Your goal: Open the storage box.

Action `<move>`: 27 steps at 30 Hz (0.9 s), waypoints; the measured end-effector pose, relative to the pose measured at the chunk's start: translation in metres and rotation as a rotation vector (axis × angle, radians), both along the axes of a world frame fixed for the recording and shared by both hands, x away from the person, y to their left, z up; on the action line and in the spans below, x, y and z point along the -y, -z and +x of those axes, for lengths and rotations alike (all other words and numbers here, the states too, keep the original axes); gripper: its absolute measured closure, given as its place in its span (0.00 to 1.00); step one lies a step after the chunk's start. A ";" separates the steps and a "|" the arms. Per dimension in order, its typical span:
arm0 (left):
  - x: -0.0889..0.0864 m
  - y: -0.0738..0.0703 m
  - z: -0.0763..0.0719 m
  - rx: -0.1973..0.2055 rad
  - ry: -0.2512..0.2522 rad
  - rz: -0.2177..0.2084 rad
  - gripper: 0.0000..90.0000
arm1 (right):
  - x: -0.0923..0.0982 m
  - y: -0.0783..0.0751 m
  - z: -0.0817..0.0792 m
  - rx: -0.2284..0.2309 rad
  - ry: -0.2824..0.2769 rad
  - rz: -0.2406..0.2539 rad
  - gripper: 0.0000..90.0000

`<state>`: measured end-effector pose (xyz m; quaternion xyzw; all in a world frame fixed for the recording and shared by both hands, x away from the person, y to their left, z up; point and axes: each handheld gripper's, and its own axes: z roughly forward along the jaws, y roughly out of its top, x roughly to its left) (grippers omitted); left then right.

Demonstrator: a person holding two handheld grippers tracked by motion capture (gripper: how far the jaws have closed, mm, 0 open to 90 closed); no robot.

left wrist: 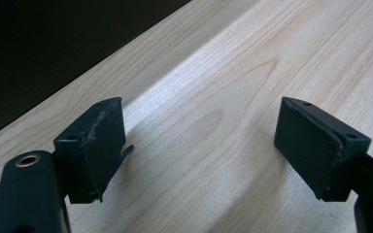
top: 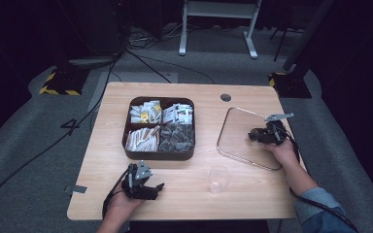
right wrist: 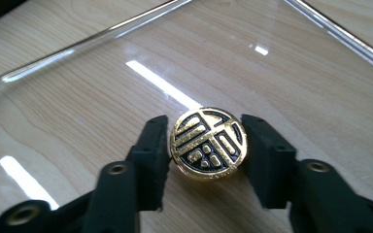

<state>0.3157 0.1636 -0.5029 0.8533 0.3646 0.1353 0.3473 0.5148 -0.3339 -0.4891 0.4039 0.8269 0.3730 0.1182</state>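
On the wooden table, the glass lid lies flat at the right, well apart from the left gripper, whose jaws stand wide with nothing but bare wood between them. The right gripper is the near one: the lid's round gold-and-black knob sits squarely between its jaws, which look slightly eased, though whether the pads touch it I cannot tell
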 end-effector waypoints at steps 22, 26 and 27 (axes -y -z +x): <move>-0.007 -0.026 -0.009 -0.009 -0.029 -0.104 0.28 | 0.006 -0.047 -0.057 0.097 -0.052 0.115 0.47; -0.010 -0.032 -0.010 0.011 -0.034 -0.123 0.30 | 0.010 -0.053 -0.070 0.096 -0.043 0.146 0.47; -0.010 -0.032 -0.009 0.017 -0.037 -0.119 0.30 | 0.011 -0.053 -0.074 0.099 -0.045 0.146 0.47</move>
